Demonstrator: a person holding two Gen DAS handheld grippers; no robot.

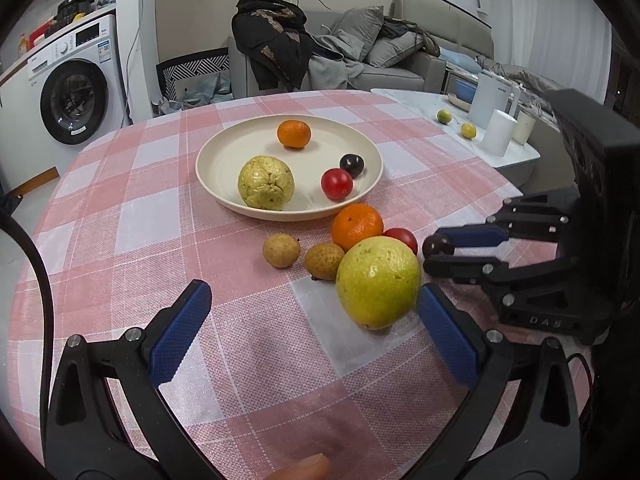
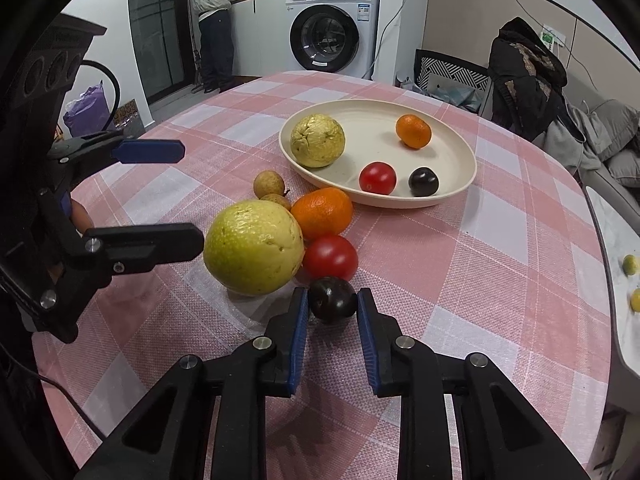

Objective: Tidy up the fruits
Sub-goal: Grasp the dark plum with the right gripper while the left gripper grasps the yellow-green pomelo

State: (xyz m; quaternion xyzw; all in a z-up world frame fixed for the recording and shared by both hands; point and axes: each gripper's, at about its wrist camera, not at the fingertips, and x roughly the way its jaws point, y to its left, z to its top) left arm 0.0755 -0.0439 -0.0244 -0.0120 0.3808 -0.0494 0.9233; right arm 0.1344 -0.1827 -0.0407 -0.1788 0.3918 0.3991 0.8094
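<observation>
Legible text is limited to one item. In the left wrist view, the black body of the right tool (image 1: 440, 257) carries raised letters reading "D A S" on its lower front face. The washing machine (image 1: 72, 92) bears panel markings and stickers, and the white kettle (image 1: 490, 98) bears a small dark mark; none of these can be read.

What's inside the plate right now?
The plate holds four fruits: a wrinkled yellow guava, a small orange, a red tomato and a dark plum, all apart. Whatever lies directly under each fruit is hidden.
</observation>
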